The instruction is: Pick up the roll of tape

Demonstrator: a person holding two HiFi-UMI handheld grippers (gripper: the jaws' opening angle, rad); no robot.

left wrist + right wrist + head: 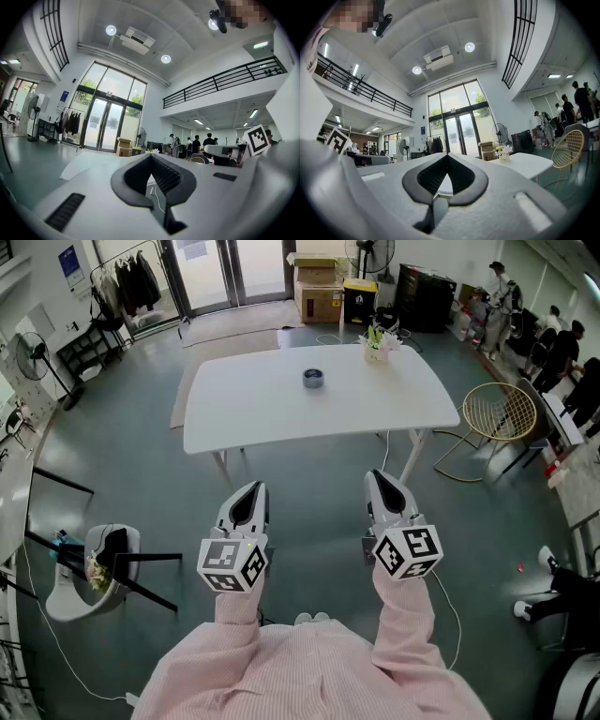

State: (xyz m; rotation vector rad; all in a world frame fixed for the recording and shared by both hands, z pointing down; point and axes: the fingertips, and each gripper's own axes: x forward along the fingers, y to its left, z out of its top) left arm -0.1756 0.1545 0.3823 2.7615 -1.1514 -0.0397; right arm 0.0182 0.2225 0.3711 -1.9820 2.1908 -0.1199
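Note:
The roll of tape [313, 379], small, dark and grey, lies on the white table [253, 413] near its far middle. Both grippers hang level over the floor, well short of the table's near edge. My left gripper [249, 487] has its jaws together with nothing between them, and its own view shows the tips meeting [151, 156]. My right gripper [377, 474] is shut and empty too, tips touching [447, 154]. Neither gripper view shows the tape; the table [529, 164] shows to the right of the right jaws.
A small pot of flowers [377, 345] stands at the table's far right. A yellow wire chair [500, 413] is right of the table, a white chair [94, 568] at the near left. Cardboard boxes [319, 287] and several people [562, 352] are at the back.

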